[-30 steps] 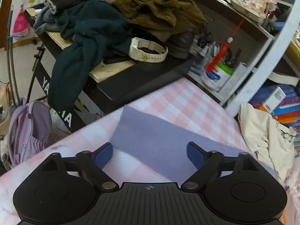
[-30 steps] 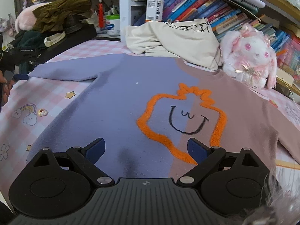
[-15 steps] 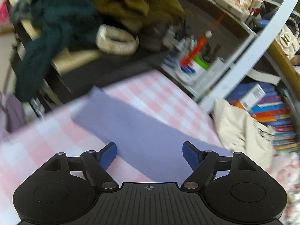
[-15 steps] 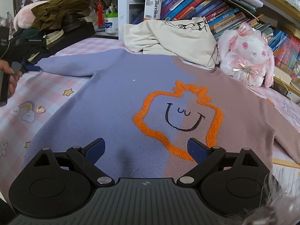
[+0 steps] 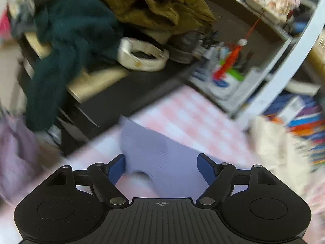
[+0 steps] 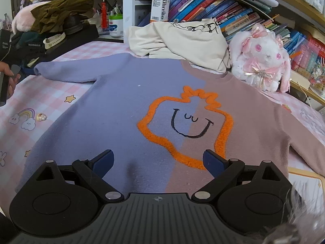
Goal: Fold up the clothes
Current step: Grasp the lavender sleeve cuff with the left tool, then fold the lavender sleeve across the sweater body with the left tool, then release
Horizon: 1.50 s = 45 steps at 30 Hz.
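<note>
A sweater (image 6: 121, 111), lilac on one half and dusty pink on the other, lies flat on the pink checked sheet (image 6: 50, 93) with an orange outlined smiley on its chest. Its lilac sleeve (image 5: 154, 154) stretches out to the left. My left gripper (image 5: 160, 168) is open and straddles the cuff end of that sleeve, with the left fingertip (image 5: 116, 167) against the cloth's rumpled edge. The picture is blurred. My right gripper (image 6: 158, 160) hovers open over the sweater's lower hem, holding nothing. A hand (image 6: 8, 71) with the left tool shows at the far left of the right wrist view.
A black keyboard (image 5: 121, 93) piled with dark green (image 5: 71, 40) and olive clothes (image 5: 158, 6) stands just beyond the sheet's edge. A cream garment (image 6: 182, 40) and a plush rabbit (image 6: 262, 61) sit behind the sweater, against bookshelves. A pen cup (image 5: 223, 81) stands on a low shelf.
My left gripper has swung and moved in on the sleeve's end. The cuff now sits between its fingers with a rumpled edge, and the jaws have narrowed a little. The right gripper stays put.
</note>
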### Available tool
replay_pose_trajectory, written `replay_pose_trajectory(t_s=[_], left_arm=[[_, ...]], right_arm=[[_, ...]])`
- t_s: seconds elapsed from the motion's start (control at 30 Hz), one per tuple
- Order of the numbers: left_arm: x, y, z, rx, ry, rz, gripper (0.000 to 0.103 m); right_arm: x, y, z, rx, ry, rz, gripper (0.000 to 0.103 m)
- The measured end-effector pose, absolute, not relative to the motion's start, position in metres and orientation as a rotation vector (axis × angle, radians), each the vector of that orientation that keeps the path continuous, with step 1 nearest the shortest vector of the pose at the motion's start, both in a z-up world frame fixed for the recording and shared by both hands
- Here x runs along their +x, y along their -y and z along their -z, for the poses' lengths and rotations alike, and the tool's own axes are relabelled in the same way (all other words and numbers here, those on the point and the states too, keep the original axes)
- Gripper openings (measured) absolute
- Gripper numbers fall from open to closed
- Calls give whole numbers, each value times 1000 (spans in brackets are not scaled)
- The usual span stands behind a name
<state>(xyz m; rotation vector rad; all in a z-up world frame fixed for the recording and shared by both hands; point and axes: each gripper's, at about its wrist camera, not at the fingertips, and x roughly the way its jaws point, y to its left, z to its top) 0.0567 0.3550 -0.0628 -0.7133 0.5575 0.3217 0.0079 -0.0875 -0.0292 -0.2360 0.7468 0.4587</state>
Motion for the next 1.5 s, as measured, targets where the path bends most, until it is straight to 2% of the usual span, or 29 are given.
replay_pose_trajectory(t_s=[0.23, 0.7, 0.73, 0.77, 0.8, 0.83, 0.87, 0.9, 0.97, 1.13, 1.5], left_arm=[[68, -329, 67, -699, -577, -214, 77], [44, -385, 71, -861, -510, -330, 75], [43, -386, 72, -876, -504, -334, 73], [42, -388, 73, -892, -502, -343, 63], [41, -390, 74, -908, -502, -353, 47], [40, -392, 76, -929, -508, -365, 38], [38, -395, 78, -947, -517, -386, 23], [37, -398, 80, -958, -525, -402, 14], [35, -401, 82, -966, -536, -416, 5], [34, -391, 69, -869, -518, -389, 3], [48, -323, -4, -571, -445, -167, 3]], right_arm=[[8, 86, 30, -238, -747, -462, 95], [6, 89, 30, -245, -753, -449, 95], [6, 89, 30, -247, -751, -450, 95], [6, 89, 30, -247, -749, -449, 95], [5, 90, 30, -247, -748, -448, 95], [5, 91, 29, -247, -747, -445, 95], [4, 92, 29, -246, -746, -442, 95], [3, 93, 29, -244, -746, -438, 95], [2, 95, 28, -240, -744, -428, 95], [-2, 102, 27, -232, -740, -410, 95], [-7, 122, 24, -216, -729, -396, 95]])
